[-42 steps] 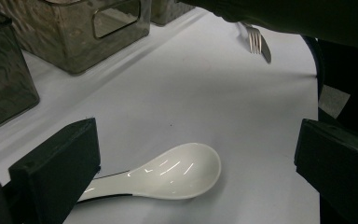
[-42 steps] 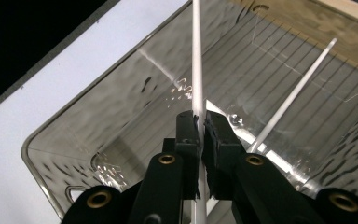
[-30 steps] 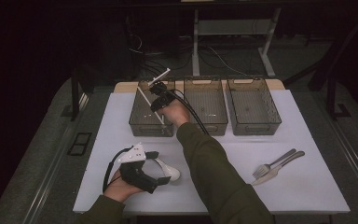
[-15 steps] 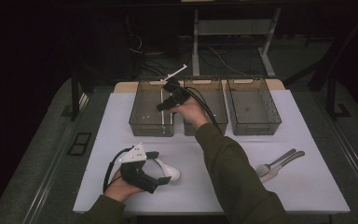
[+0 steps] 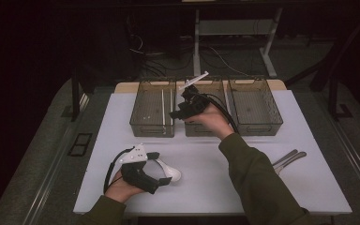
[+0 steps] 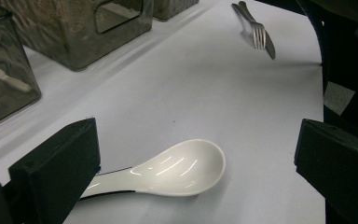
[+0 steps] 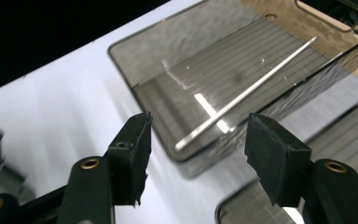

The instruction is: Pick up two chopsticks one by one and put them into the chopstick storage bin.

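A white ceramic spoon (image 6: 182,170) lies on the white table between the wide-open jaws of my left gripper (image 6: 198,140); the pads are off it. From above, the left gripper (image 5: 161,168) rests near the front left around the spoon (image 5: 173,175). My right gripper (image 5: 177,113) hovers at the front of the left bin (image 5: 140,123) and the middle bin. Its jaws have just been opening and nothing is between them (image 7: 196,158). Thin pale chopsticks (image 5: 163,110) lie in the left bin, and one chopstick (image 7: 247,93) shows beneath the right gripper.
Three smoky see-through bins stand in a row at the back: left, middle (image 5: 206,129) and right (image 5: 258,126). A metal fork and knife (image 5: 288,159) lie at the front right of the table, and the fork and knife (image 6: 256,30) also appear far off past the spoon.
My right hand has pulled away from over the left bin, rightward and slightly up, and its jaws stand wider. The left hand and the spoon have stayed put.
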The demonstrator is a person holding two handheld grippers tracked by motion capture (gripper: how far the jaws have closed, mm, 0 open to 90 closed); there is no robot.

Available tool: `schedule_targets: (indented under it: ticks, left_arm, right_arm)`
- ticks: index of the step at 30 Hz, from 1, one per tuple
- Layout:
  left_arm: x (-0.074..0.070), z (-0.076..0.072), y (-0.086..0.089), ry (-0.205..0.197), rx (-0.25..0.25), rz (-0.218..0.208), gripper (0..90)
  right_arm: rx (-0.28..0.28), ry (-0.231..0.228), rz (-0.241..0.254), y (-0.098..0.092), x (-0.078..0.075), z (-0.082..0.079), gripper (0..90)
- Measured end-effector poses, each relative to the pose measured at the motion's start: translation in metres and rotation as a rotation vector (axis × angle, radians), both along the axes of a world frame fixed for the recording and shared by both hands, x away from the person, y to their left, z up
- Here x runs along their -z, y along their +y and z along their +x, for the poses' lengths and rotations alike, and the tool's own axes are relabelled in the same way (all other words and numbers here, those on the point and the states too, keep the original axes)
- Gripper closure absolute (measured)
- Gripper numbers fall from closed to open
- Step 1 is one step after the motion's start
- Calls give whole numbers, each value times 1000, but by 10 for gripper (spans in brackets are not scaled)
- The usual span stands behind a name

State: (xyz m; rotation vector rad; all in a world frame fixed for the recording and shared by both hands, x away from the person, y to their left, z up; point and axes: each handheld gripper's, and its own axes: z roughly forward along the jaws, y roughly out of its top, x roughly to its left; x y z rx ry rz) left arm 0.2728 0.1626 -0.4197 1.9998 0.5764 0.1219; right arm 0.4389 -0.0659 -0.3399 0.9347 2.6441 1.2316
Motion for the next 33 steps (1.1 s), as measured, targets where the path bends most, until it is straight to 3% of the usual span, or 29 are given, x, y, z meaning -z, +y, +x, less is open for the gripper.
schedule_targets:
  ticks: [17,33]
  left_arm:
    - [0,0,0,5,-14,1,0]
    - [0,0,0,3,-19,8,0]
  right_arm:
    - [-75,-49,41,-49,7,-55,375]
    - [-72,-46,47,-96,26,-93,370]
